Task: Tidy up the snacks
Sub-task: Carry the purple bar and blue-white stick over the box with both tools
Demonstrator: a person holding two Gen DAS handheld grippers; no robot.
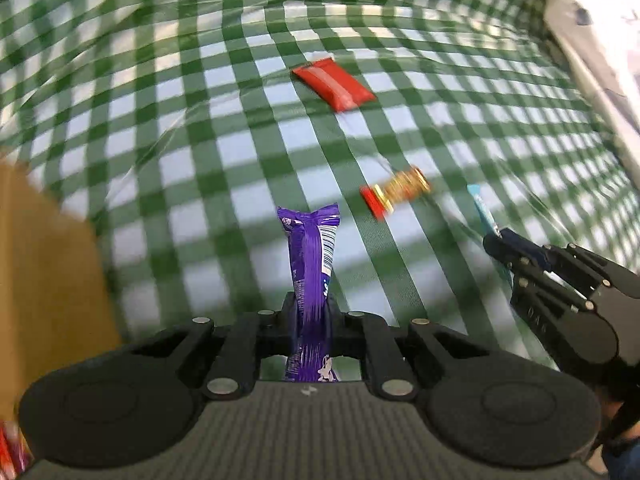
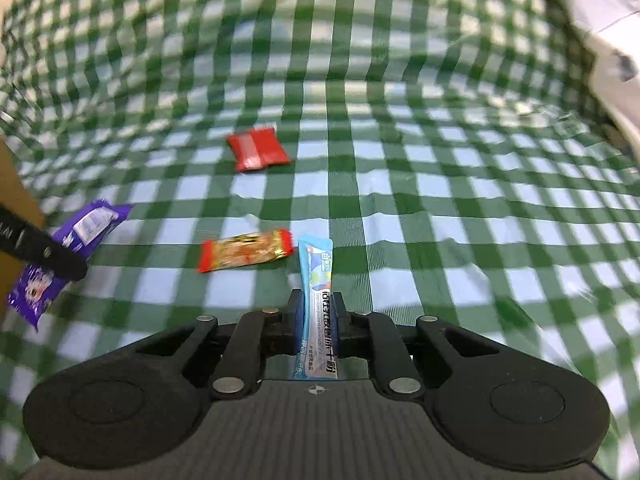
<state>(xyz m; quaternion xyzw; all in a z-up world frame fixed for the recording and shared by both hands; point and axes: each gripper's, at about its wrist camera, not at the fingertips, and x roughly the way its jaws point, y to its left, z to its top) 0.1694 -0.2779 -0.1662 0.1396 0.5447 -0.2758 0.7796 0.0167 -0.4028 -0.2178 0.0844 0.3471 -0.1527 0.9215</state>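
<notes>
My left gripper [image 1: 310, 308] is shut on a purple snack bar [image 1: 310, 248], which stands up between its fingers above the green checked tablecloth [image 1: 224, 184]. My right gripper [image 2: 318, 308] is shut on a light-blue snack stick [image 2: 316, 264]. In the left wrist view the right gripper [image 1: 498, 240] shows at the right with the blue stick [image 1: 482, 210] poking out. In the right wrist view a left finger [image 2: 48, 254] crosses the purple bar [image 2: 86, 228] at the left. A red packet [image 1: 334, 82] [image 2: 258, 150] and an orange-and-red wrapped snack [image 1: 396, 194] [image 2: 244, 254] lie on the cloth.
A brown cardboard box [image 1: 44, 264] [image 2: 16, 184] stands at the left edge. Red wrappers [image 1: 8, 452] show at the bottom left corner of the left wrist view. A white surface [image 2: 600, 20] borders the cloth at the right. The cloth is wrinkled at the back.
</notes>
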